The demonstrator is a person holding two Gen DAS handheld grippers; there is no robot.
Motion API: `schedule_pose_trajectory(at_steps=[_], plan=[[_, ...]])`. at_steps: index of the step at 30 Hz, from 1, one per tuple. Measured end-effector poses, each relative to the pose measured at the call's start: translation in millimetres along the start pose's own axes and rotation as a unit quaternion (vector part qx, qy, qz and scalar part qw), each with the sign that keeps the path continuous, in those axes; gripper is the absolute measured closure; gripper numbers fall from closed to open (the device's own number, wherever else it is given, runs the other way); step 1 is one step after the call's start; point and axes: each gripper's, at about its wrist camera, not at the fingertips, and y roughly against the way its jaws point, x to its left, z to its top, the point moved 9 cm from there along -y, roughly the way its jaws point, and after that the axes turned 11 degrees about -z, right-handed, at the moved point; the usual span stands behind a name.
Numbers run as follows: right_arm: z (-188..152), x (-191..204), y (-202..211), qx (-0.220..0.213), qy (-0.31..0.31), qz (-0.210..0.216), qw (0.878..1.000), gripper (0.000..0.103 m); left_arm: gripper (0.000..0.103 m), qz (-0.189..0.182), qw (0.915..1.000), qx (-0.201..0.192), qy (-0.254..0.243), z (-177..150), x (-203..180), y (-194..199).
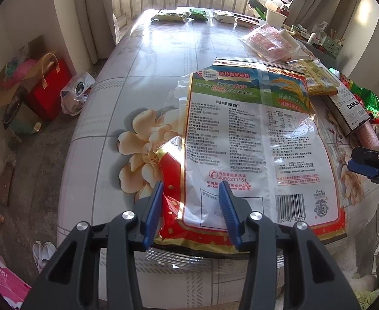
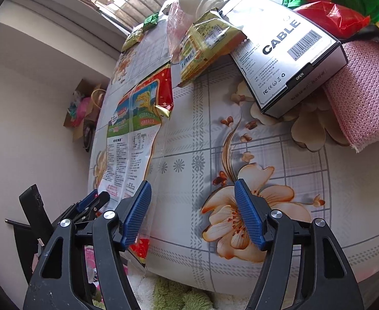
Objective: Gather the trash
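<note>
Blue-padded left gripper [image 1: 190, 211] stood with jaws open astride the near corner of the large snack bag [image 1: 251, 149], pads not pressing it. Bag lay flat on the flowered surface [image 1: 137, 77], near edge overhanging slightly. Right gripper [image 2: 193, 214] hovered over bare surface beside the bag, jaws open and empty; a cable box [image 2: 287, 51] and pink cloth [image 2: 364, 95] lay beyond.
</note>
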Motion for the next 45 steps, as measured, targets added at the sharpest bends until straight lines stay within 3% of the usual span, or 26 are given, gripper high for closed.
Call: schedule_pose_trajectory(at_steps=[10, 15, 25, 27, 32, 35, 41, 45], plan=[[-20.5, 38.3, -13.2, 0.042, -0.011, 0.098, 0.994, 0.039, 0.06, -0.002, 0.9999, 0.004, -0.009, 0.2, -10.5, -3.3], [-27.0, 48.9, -19.2, 0.059, -0.024, 0.119, 0.991, 0.051, 0.06, -0.009, 0.9998, 0.006, -0.016, 0.7, -17.8, -4.9], [-14.0, 48.8, -23.8, 0.042, -0.031, 0.097, 0.994, 0.072, 0.06, -0.013, 0.9997, 0.004, -0.019, -2.0, -19.2, -3.2], [-13.9, 49.5, -25.6, 0.036, -0.021, 0.082, 0.996, 0.08, 0.06, -0.014, 0.9998, 0.004, -0.017, -2.6, -19.2, -2.7], [-14.5, 56.7, -25.0, 0.011, 0.022, 0.043, 0.999, 0.087, 0.06, -0.018, 0.9998, 0.001, -0.01, -2.6, -18.8, -1.5], [-16.1, 65.8, -17.2, -0.011, 0.056, 0.032, 0.998, 0.095, 0.06, -0.042, 0.9991, -0.003, 0.01, -3.1, -17.2, 2.3], [-16.6, 78.1, 2.2, -0.051, 0.114, 0.006, 0.992, 0.098, 0.06, -0.069, 0.9962, -0.045, 0.028, 8.7, -10.8, 31.9], [-14.4, 66.3, 11.8, -0.065, 0.118, -0.006, 0.991, 0.1, 0.06, -0.082, 0.9946, -0.057, 0.03, 31.9, -5.4, 45.1]])
